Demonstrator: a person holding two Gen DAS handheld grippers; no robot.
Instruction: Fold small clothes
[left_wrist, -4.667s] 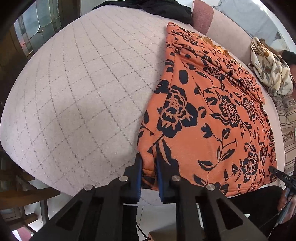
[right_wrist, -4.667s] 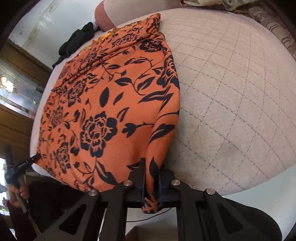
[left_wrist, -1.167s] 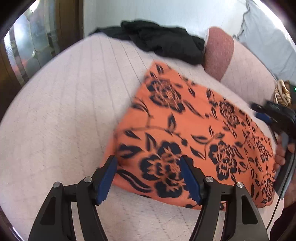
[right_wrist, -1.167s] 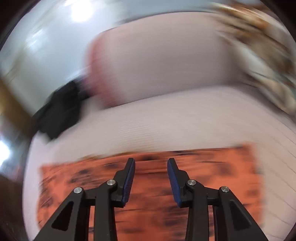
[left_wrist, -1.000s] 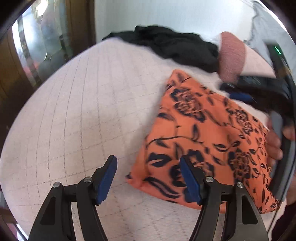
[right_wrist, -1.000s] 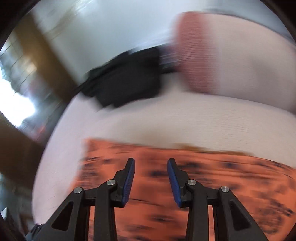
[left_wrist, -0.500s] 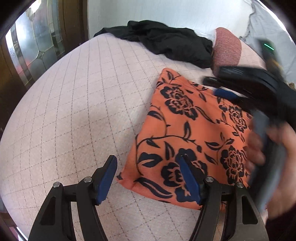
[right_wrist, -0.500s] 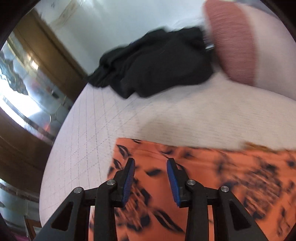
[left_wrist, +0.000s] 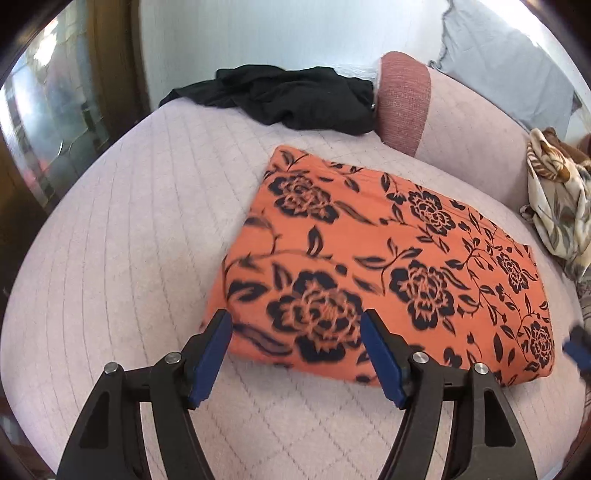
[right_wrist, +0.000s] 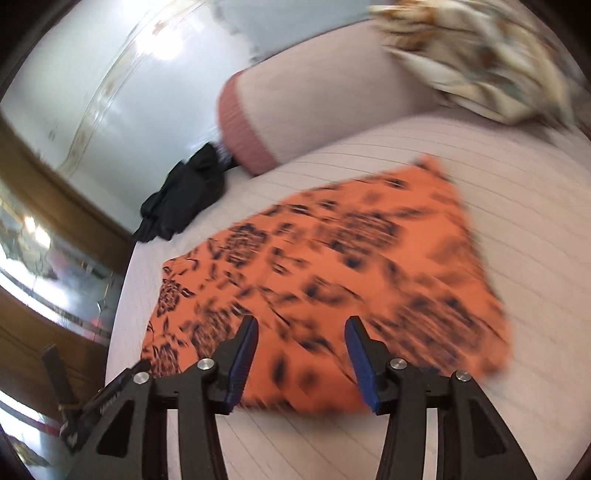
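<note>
An orange cloth with a black flower print (left_wrist: 388, 266) lies folded flat on the quilted pink cushion (left_wrist: 140, 240). My left gripper (left_wrist: 295, 328) is open and empty, just above the cloth's near left corner. My right gripper (right_wrist: 301, 332) is open and empty, above the cloth's near edge (right_wrist: 332, 295); that view is blurred by motion. A blurred blue tip of the right gripper shows at the right edge of the left wrist view (left_wrist: 576, 349).
A black garment (left_wrist: 291, 96) lies crumpled at the back left. A pink bolster (left_wrist: 404, 99) and backrest run along the back. A beige patterned cloth (left_wrist: 557, 206) lies at the right. A dark wood and glass cabinet (left_wrist: 44, 122) stands at the left.
Both grippers let go of the cloth corners and opened; the cloth now lies folded in half. The right gripper has swung away from the far edge to the right side.
</note>
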